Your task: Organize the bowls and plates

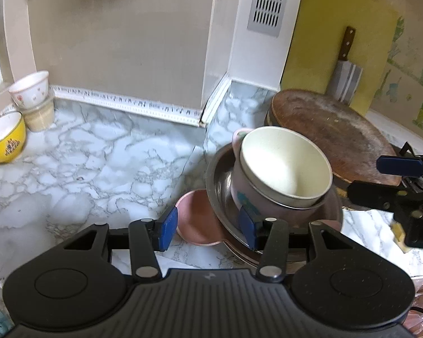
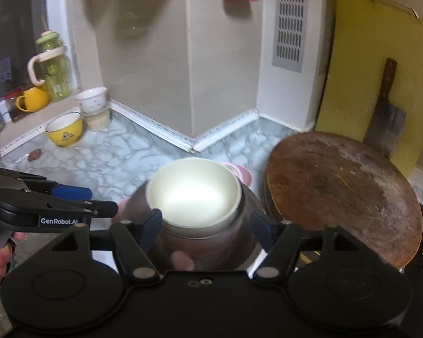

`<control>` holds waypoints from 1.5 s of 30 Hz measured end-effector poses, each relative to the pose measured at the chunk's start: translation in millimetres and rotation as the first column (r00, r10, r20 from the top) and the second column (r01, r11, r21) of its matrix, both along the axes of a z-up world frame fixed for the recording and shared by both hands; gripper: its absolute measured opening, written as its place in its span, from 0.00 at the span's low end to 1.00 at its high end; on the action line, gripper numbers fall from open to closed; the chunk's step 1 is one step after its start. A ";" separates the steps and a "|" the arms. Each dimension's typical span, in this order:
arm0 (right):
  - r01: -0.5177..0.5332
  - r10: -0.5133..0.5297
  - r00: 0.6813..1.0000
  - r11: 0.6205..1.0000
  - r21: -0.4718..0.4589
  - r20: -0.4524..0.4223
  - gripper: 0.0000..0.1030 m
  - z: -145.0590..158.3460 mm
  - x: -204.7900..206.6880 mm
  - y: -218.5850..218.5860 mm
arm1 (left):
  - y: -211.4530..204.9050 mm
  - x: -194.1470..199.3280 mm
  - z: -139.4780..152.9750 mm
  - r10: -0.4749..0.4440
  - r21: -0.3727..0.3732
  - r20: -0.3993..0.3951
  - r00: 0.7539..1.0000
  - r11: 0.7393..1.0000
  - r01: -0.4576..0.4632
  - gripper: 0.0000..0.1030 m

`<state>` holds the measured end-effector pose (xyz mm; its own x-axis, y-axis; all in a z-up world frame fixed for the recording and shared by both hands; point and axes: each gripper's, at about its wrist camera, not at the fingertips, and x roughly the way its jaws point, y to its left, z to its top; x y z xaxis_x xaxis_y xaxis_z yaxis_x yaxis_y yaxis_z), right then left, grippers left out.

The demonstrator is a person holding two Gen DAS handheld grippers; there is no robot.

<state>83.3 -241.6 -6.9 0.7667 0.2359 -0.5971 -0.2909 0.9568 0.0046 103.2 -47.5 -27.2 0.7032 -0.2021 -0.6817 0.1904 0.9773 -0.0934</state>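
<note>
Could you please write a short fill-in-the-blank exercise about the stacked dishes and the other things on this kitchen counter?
1. The cream bowl sits inside a pink ____.
2. The steel plate lies on top of a ____ plate.
3. Behind the round wooden board, a ____ leans against the yellow cutting board.
4. The left claw and the right claw are both ____ and hold nothing.

Missing words: bowl; pink; cleaver; open

cream bowl (image 1: 284,166): empty, tilted, nested in pink cup
pink cup (image 1: 248,194): handle at back, sits in steel dish
steel dish (image 1: 220,180): shallow, on pink plate
pink plate (image 1: 194,222): flat on marble counter, mostly covered, beside round wooden board
</note>
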 end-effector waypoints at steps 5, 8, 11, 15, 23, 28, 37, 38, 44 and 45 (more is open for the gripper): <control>-0.024 0.024 0.998 1.000 0.000 0.065 0.79 7.5 -17.3 10.6 | 4.3 -21.7 13.6 -0.001 -0.004 0.055 0.998 1.000 0.002 0.46; -0.038 0.038 0.995 0.999 0.000 0.088 0.82 10.1 -26.9 15.6 | 6.9 -33.2 20.6 -0.001 -0.007 0.082 0.997 1.000 0.001 0.48; -0.040 0.039 0.993 0.999 0.003 0.108 0.86 12.5 -36.5 18.5 | 8.4 -45.7 25.8 -0.001 -0.004 0.118 0.993 1.000 0.002 0.64; -0.029 0.026 0.991 0.999 0.016 0.133 0.91 15.0 -49.6 19.9 | 10.0 -60.5 30.7 -0.006 -0.011 0.148 0.989 1.000 0.008 0.67; -0.010 0.008 0.986 1.000 0.015 0.166 1.00 14.3 -74.6 18.3 | 12.0 -80.0 30.4 -0.013 -0.032 0.181 0.983 0.999 0.019 0.77; 0.018 -0.023 0.984 0.999 0.032 0.178 1.00 15.4 -86.9 16.1 | 14.3 -86.7 27.0 -0.002 -0.054 0.178 0.984 0.998 0.012 0.84; 0.071 -0.082 0.983 0.995 0.071 0.167 1.00 4.9 -98.6 15.1 | 16.2 -96.0 26.2 0.017 -0.078 0.185 0.983 0.997 -0.003 1.00; 0.077 -0.089 0.982 0.994 0.077 0.166 1.00 4.5 -99.7 15.0 | 16.5 -96.9 25.6 0.020 -0.090 0.180 0.984 0.996 -0.004 1.00; 0.086 -0.103 0.981 0.991 0.106 0.165 1.00 3.2 -101.2 13.2 | 17.1 -98.1 22.6 0.026 -0.088 0.159 0.987 0.996 -0.012 1.00; 0.092 -0.109 0.981 0.990 0.107 0.162 1.00 2.8 -100.7 13.0 | 17.2 -98.4 22.4 0.025 -0.088 0.157 0.987 0.996 -0.012 1.00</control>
<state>-17.4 -228.6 -4.1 0.8764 0.2039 -0.4363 -0.1978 0.9784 0.0599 4.8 -30.3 -4.8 0.8049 -0.2413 -0.5421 0.1915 0.9703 -0.1477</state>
